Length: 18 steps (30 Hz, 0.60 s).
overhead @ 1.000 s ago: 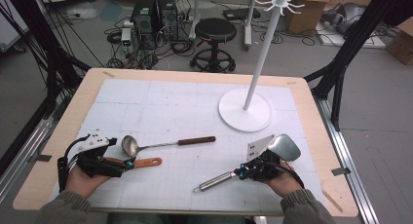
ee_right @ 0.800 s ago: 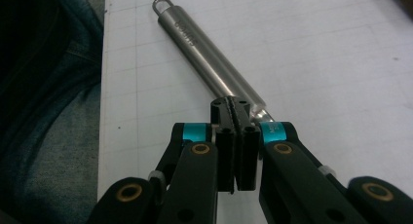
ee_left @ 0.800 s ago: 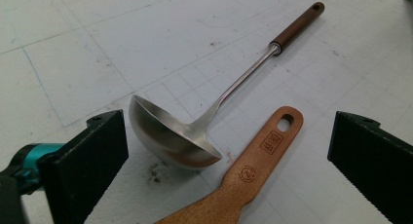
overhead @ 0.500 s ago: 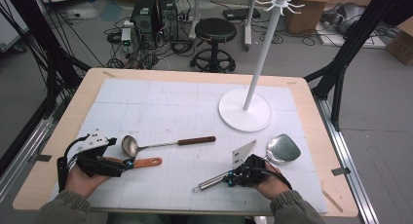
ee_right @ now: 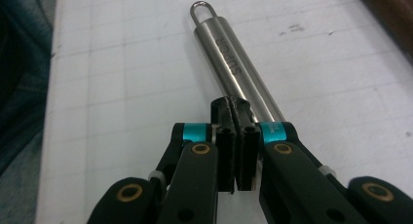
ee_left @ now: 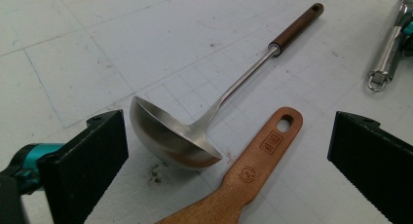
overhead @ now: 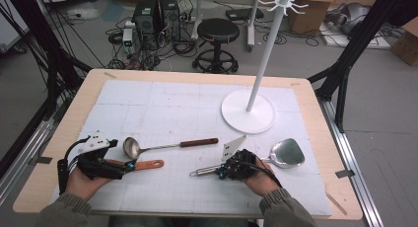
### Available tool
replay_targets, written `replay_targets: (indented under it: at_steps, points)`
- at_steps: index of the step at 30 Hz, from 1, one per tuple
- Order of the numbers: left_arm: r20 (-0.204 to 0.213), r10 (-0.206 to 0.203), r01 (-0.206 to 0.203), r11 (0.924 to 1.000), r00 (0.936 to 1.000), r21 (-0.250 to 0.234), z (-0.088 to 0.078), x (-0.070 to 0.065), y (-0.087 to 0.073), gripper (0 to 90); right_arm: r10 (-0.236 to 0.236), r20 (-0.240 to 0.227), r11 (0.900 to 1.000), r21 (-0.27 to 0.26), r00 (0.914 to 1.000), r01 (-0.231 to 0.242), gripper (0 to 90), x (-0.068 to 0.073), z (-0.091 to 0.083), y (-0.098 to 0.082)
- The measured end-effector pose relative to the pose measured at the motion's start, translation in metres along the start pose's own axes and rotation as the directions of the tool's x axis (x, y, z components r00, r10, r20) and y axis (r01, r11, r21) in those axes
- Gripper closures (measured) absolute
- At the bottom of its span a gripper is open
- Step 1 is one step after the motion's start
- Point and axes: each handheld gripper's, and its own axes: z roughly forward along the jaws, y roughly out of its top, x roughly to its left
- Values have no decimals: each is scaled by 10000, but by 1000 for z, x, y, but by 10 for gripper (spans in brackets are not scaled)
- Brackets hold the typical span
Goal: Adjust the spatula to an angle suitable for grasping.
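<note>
A steel turner lies on the white mat, its head [overhead: 287,153] to the right and its handle [overhead: 202,172] pointing left. My right gripper [overhead: 220,171] is over that handle with its jaws shut pad to pad. In the right gripper view the closed tips [ee_right: 233,109] sit on top of the steel handle [ee_right: 234,63], which runs on to its ring end. My left gripper [overhead: 129,165] stands open at the left. A wooden spatula handle [ee_left: 258,156] lies between its wide jaws [ee_left: 229,129], untouched. The steel ladle [ee_left: 175,136] lies just beyond.
The ladle [overhead: 162,145] lies across the mat's middle with its brown handle pointing right. A white hook stand [overhead: 249,116] rises from a round base at the back right. The wooden table edge [overhead: 315,94] frames the mat. A stool and equipment stand on the floor behind.
My right gripper has slid left along the steel turner's handle, away from the head and toward the ring end. The left gripper has stayed put.
</note>
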Motion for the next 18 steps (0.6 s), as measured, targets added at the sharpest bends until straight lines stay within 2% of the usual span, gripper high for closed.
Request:
replay_targets:
  at_steps: [11, 15, 17, 18]
  points:
    - [35, -10, 10, 10000, 10000, -16, 0, 0, 0, 17, 632, 439, 9979, -141, 9970, -626, 898, -17, 7, 10]
    - [13, -6, 6, 10000, 10000, -15, 0, 0, 0, 17, 681, 390, 9975, -208, 9969, -673, 898, -18, 5, 10]
    - [9, -21, 21, 10000, 10000, -30, 0, 1, 0, 17, 696, 384, 9971, -343, 9968, -683, 898, -17, 0, 9]
    - [22, -2, 2, 10000, 10000, -7, 0, 1, 0, 17, 833, 525, 9950, -587, 9951, -802, 898, -17, -11, 6]
